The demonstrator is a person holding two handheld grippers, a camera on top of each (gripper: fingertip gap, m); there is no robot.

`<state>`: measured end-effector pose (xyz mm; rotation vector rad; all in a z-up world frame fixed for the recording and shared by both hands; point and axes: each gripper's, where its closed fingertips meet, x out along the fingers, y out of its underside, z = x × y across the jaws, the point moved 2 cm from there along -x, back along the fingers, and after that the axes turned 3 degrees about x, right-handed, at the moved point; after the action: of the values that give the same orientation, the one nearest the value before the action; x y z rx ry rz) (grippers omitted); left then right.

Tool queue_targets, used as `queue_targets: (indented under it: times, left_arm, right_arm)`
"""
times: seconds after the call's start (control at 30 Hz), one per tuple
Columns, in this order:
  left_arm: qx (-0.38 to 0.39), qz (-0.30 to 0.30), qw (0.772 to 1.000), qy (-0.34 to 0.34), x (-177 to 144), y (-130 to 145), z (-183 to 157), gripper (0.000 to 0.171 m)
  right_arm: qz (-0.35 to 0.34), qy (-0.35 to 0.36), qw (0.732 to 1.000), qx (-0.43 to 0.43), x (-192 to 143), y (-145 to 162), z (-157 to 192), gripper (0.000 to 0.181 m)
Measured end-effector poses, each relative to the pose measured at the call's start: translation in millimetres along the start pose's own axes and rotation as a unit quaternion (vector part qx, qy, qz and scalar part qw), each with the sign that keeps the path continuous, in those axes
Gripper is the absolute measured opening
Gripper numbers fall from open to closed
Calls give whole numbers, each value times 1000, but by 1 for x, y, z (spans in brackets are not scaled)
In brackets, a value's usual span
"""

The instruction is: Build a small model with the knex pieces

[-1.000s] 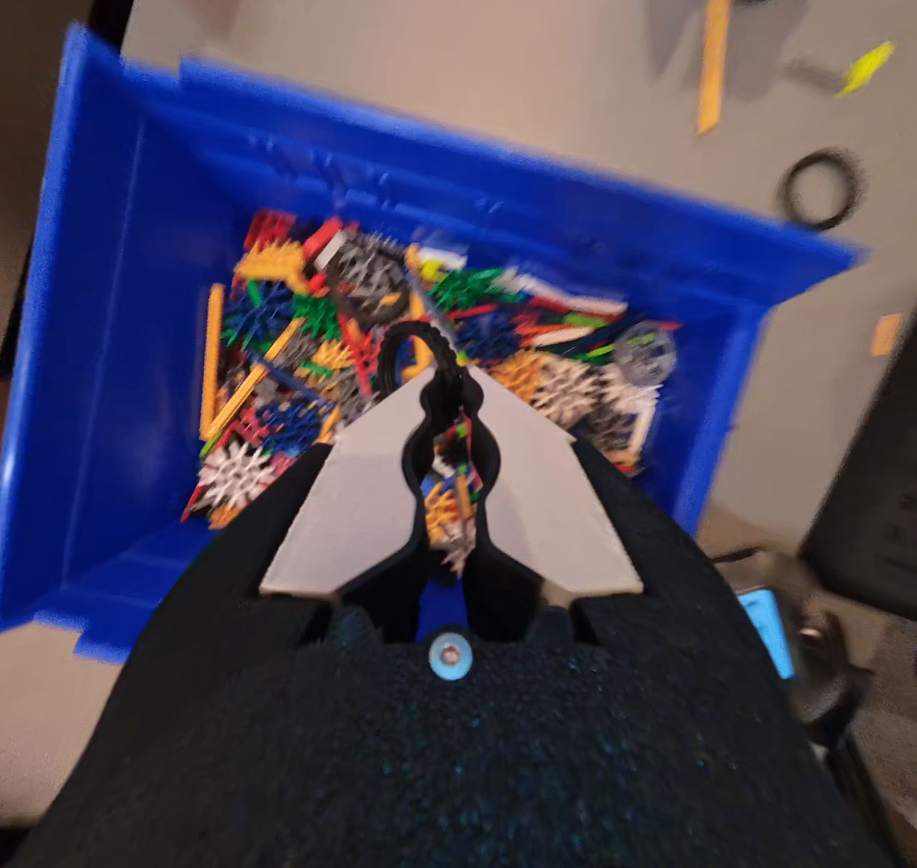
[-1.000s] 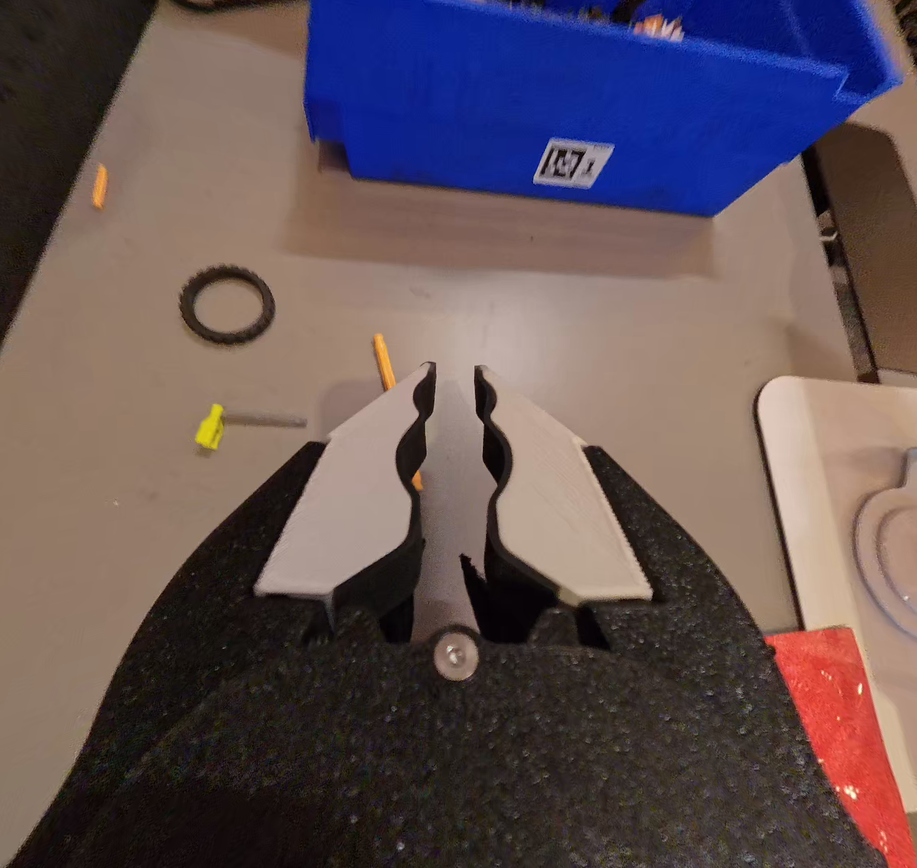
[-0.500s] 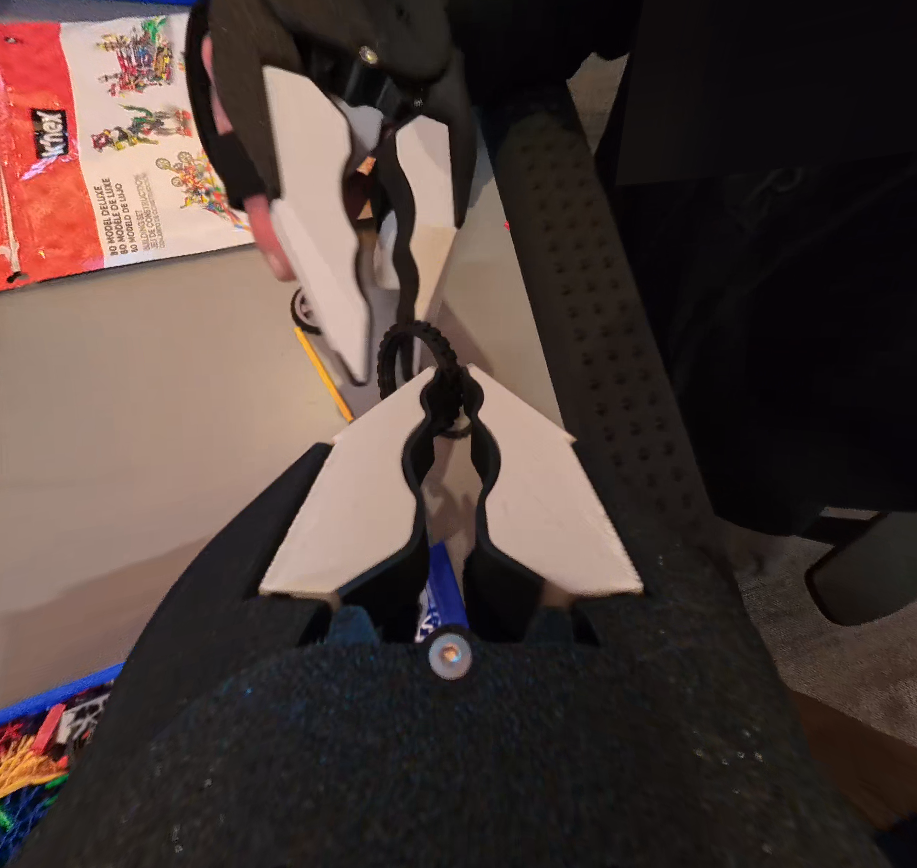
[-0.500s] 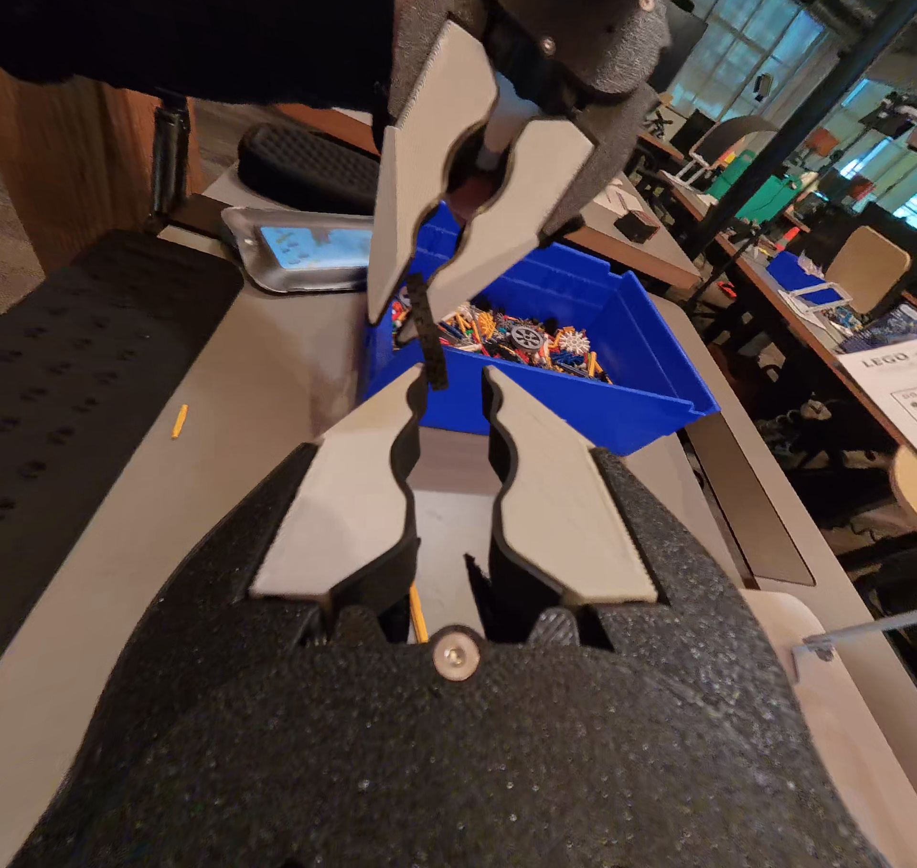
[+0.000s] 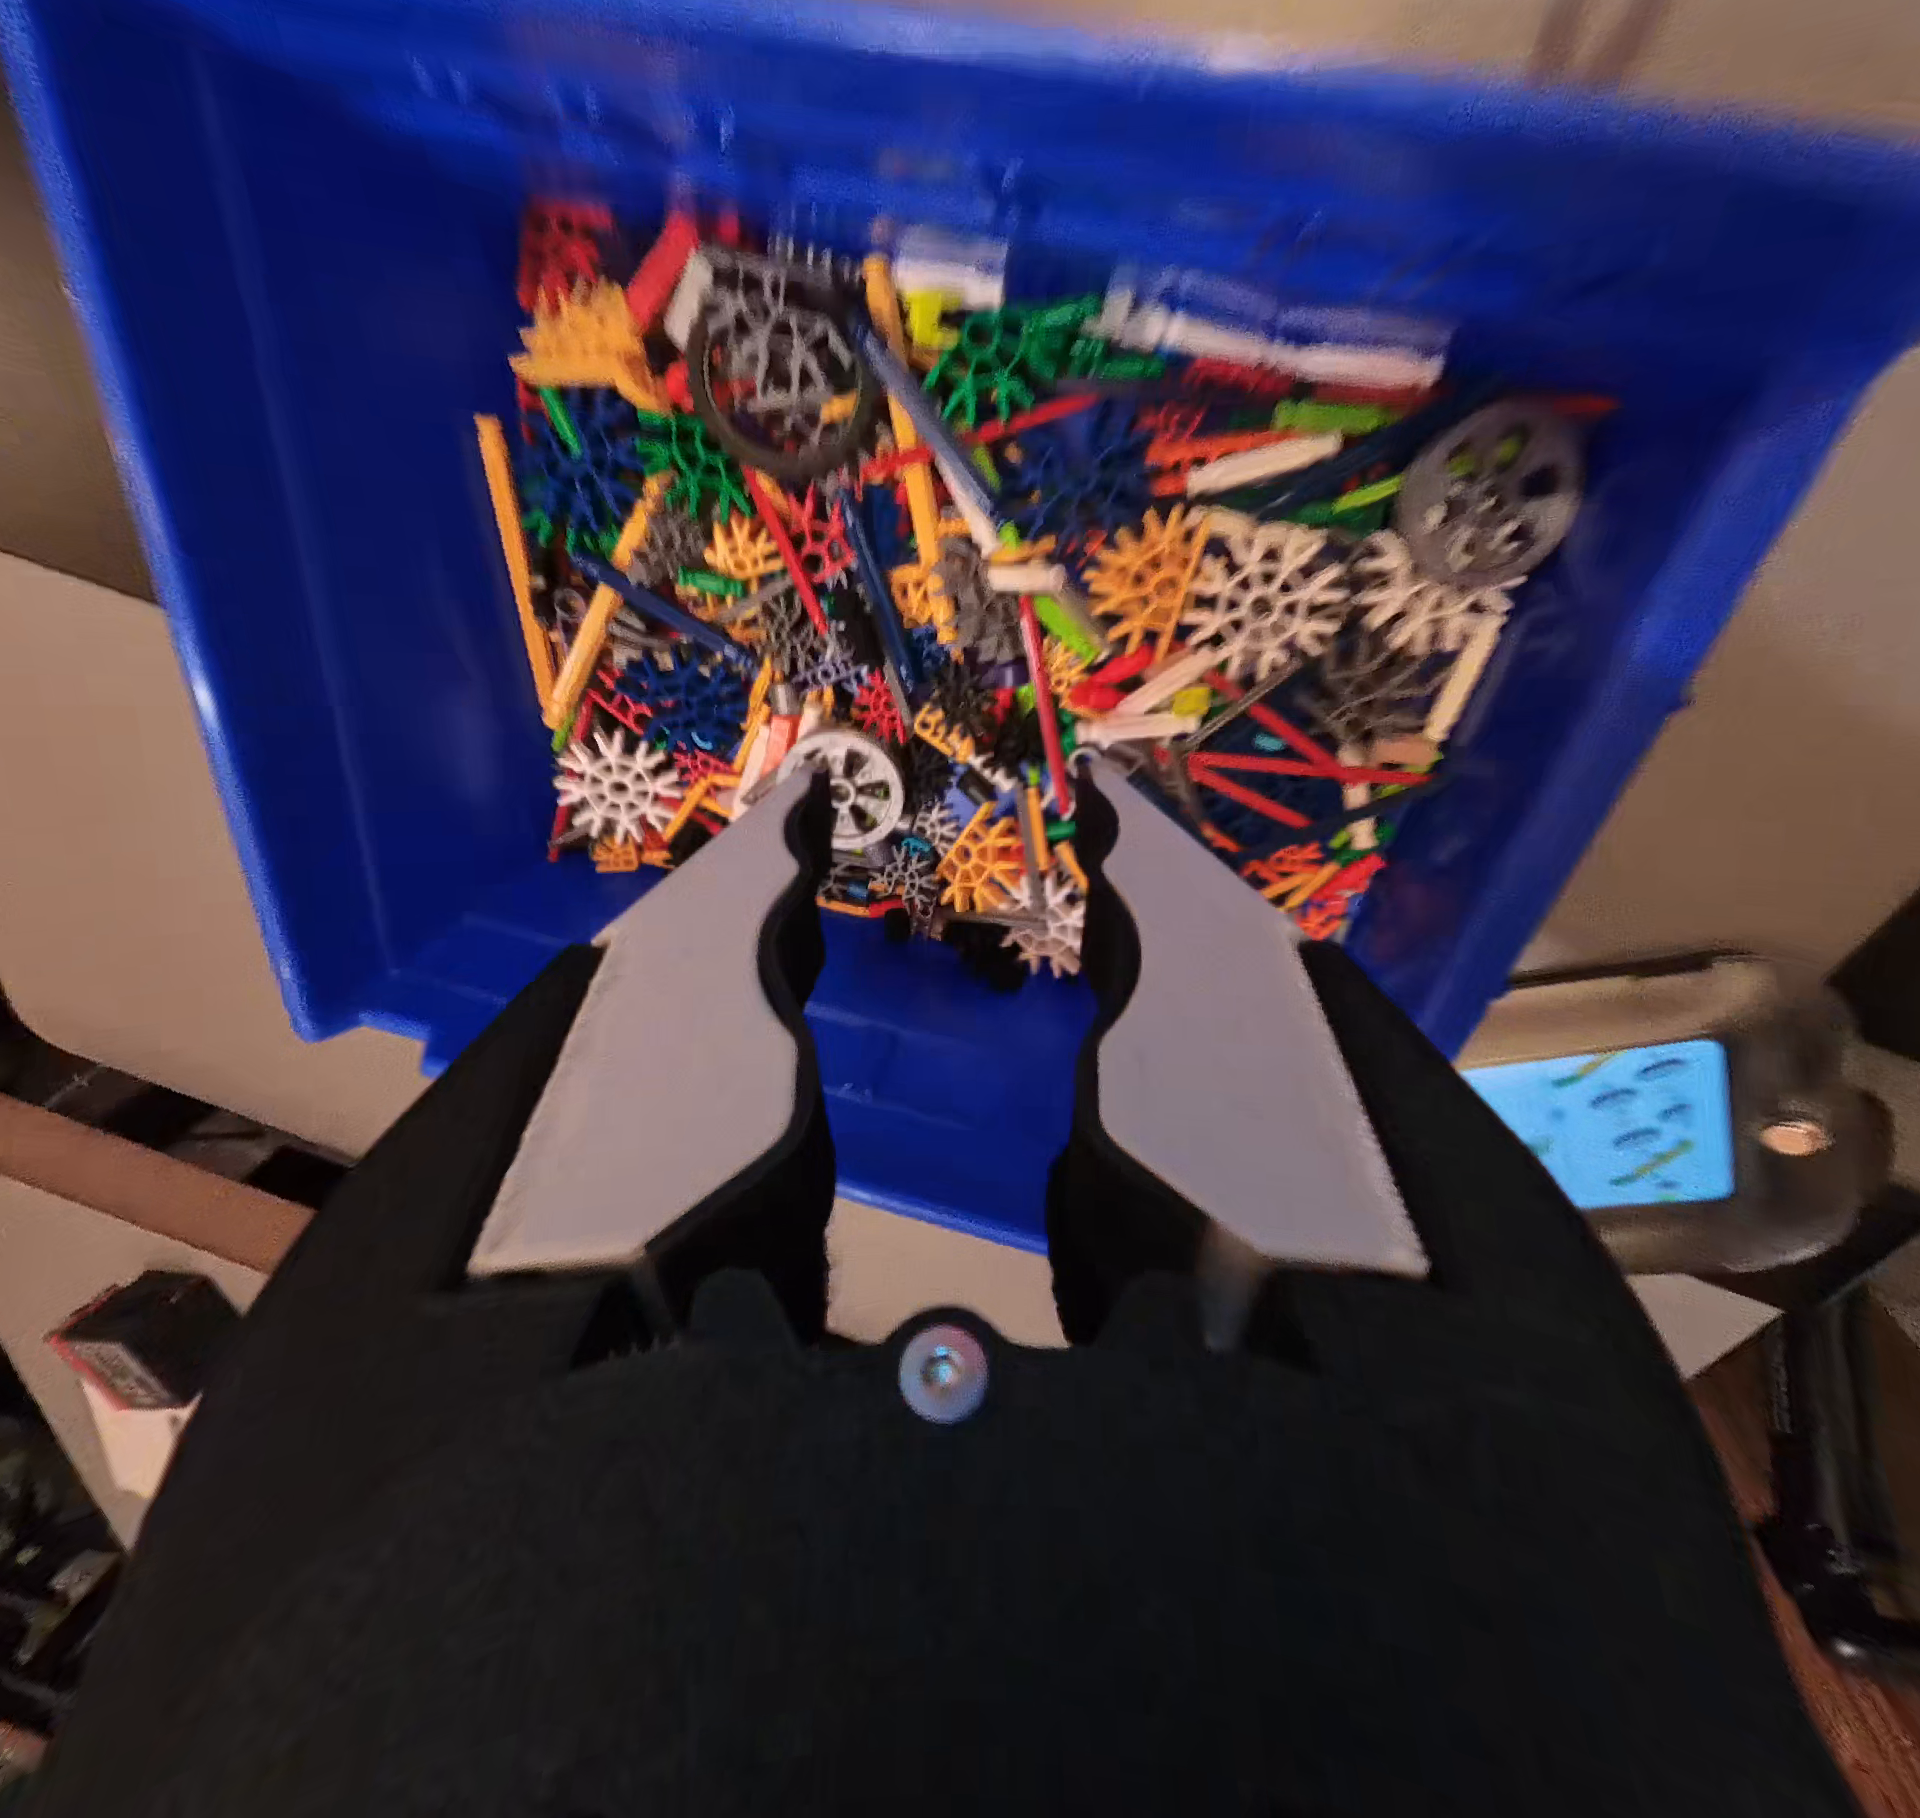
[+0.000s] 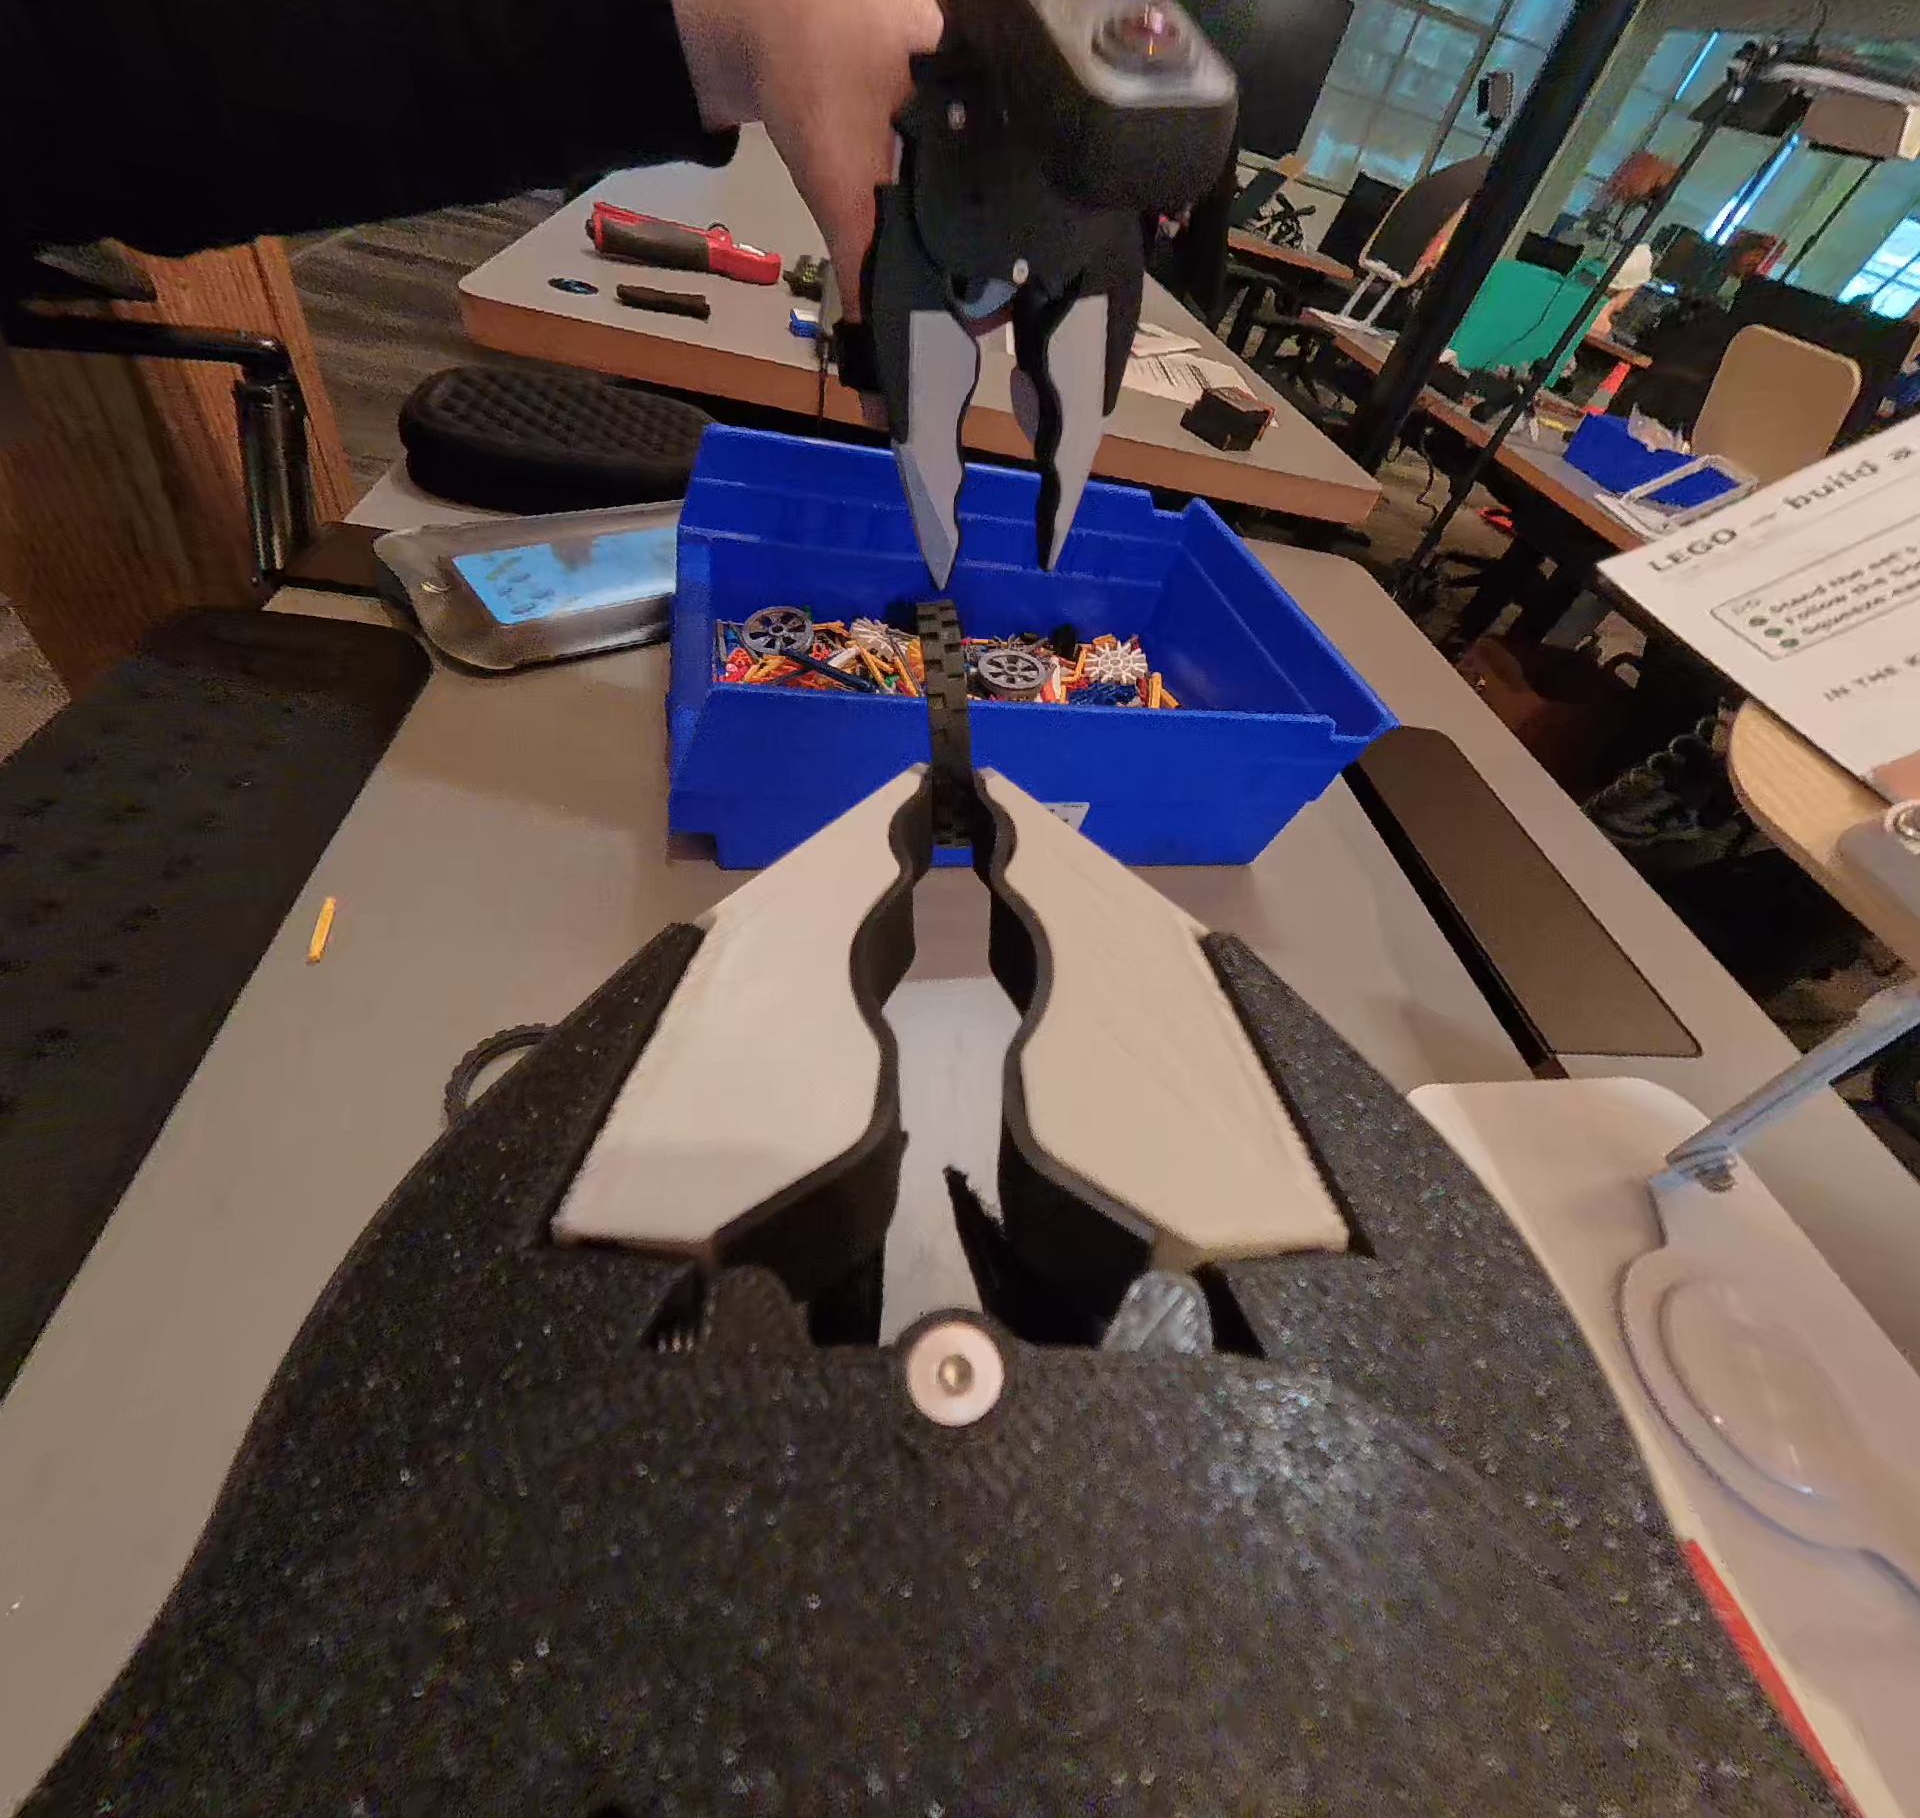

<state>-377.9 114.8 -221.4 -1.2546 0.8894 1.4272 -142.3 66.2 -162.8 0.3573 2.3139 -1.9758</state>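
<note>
A blue bin (image 5: 312,438) holds a heap of colourful rods, snowflake-shaped connectors and grey wheels (image 5: 987,605). My left gripper (image 5: 951,781) is open and empty, pointing down over the near part of the heap; the view is blurred. In the right wrist view the left gripper (image 6: 997,563) hangs above the bin (image 6: 1039,781), held by a hand (image 6: 800,54). My right gripper (image 6: 953,779) is shut on a black ribbed tyre ring (image 6: 943,688), seen edge-on and standing up from the fingertips in front of the bin.
A tablet in a clear pouch (image 6: 551,573) lies left of the bin and shows in the left wrist view (image 5: 1621,1124). A yellow rod (image 6: 321,929) and another black ring (image 6: 488,1062) lie on the grey table. A white tray (image 6: 1558,1197) sits right, a black mat (image 6: 156,833) left. Across from one pair of fingers to the other is roughly 25 cm.
The black ring has passed from my left gripper to my right one. The left gripper opened and swung back over the bin. The right gripper closed on the ring.
</note>
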Motion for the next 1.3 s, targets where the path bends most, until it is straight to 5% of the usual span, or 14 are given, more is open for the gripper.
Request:
queue_targets:
  times: [0.17,0.43,0.63,0.8,0.93,1.03,1.17,1.3]
  left_arm:
    - [12,114,993,-10,46,46,19,52]
    - [26,144,989,8,79,45,27,49]
    - [25,126,992,17,84,41,25,17]
    - [14,123,992,5,74,45,28,15]
    - [-15,130,991,26,59,51,22,55]
    - [-8,161,986,40,60,61,15,66]
    - [3,183,982,53,73,67,10,55]
    - [5,184,981,59,79,67,11,27]
  right_arm:
    - [15,-6,1000,5,5,12,0,5]
    - [24,-7,1000,13,7,21,-5,5]
    - [21,-5,1000,16,4,20,-8,5]
    - [20,-4,1000,14,2,19,-8,5]
    - [20,-5,1000,11,1,17,-7,5]
    - [22,-7,1000,11,2,17,-6,5]
    - [23,-9,1000,9,2,17,-5,5]
    - [23,-10,1000,9,2,17,-5,5]
